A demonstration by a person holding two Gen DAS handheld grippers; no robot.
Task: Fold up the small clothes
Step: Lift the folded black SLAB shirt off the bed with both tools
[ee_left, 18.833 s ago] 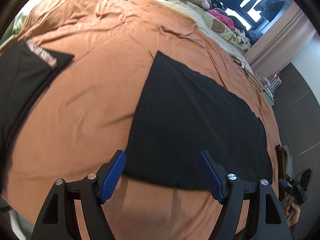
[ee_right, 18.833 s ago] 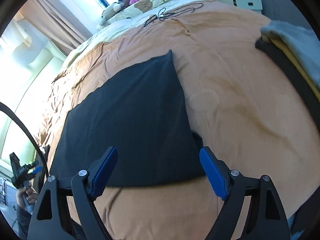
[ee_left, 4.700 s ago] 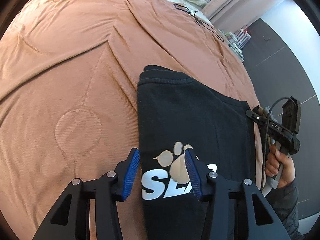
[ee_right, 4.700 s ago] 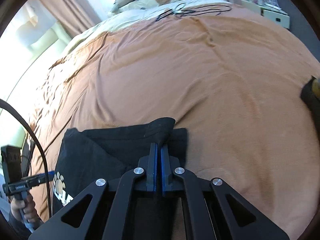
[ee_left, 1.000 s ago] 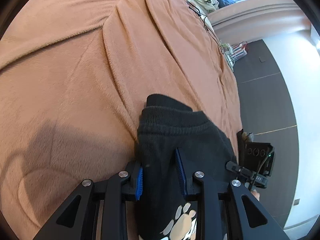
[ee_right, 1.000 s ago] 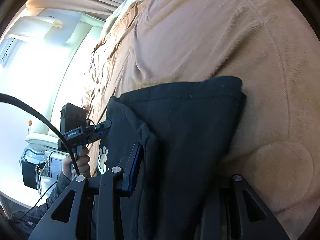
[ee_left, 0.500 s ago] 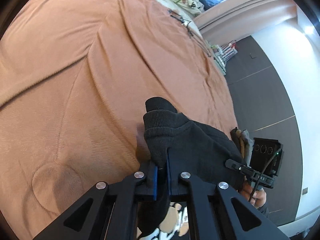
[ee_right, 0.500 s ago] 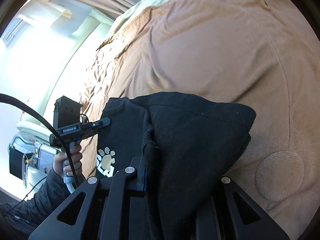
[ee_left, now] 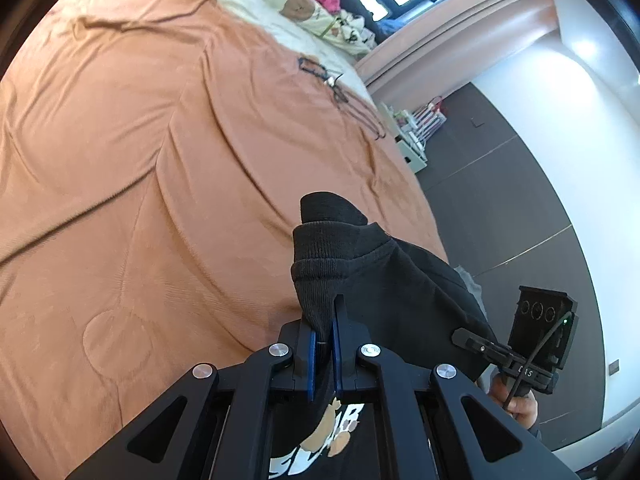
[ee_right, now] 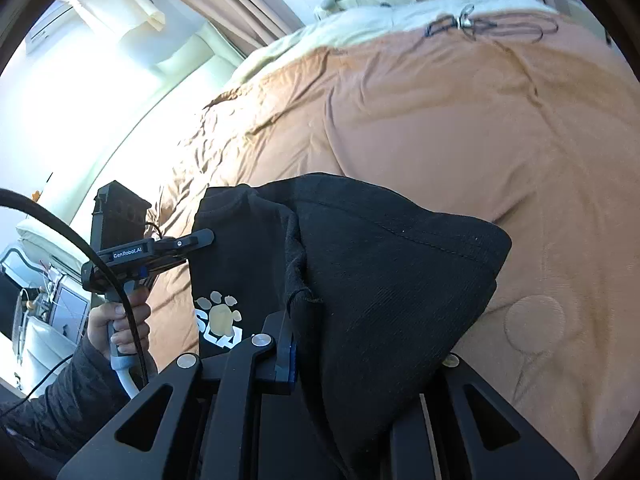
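A black garment [ee_left: 400, 280] with a paw print and white letters [ee_right: 218, 314] hangs lifted above the orange-brown bed cover [ee_left: 140, 168]. My left gripper [ee_left: 325, 320] is shut on its thick ribbed hem, which bunches up above the blue pads [ee_left: 311, 356]. In the right wrist view the same black garment [ee_right: 392, 272] drapes over my right gripper [ee_right: 320, 340], shut on a fold. Only that gripper's left blue pad [ee_right: 291, 360] shows; cloth hides the other finger. Each view shows the other gripper in a hand at the garment's far side [ee_left: 532, 340] [ee_right: 136, 256].
The bed cover [ee_right: 460, 120] stretches far ahead. A dark cable [ee_left: 340, 84] [ee_right: 480, 24] lies on it near the head end, with pillows and plush toys [ee_left: 304, 4] beyond. Dark floor [ee_left: 500, 220] and a small white shelf [ee_left: 412, 152] lie past the bed's edge.
Both grippers' jaws have closed on the black garment. Both have risen, and the garment has come up off the bed cover with them.
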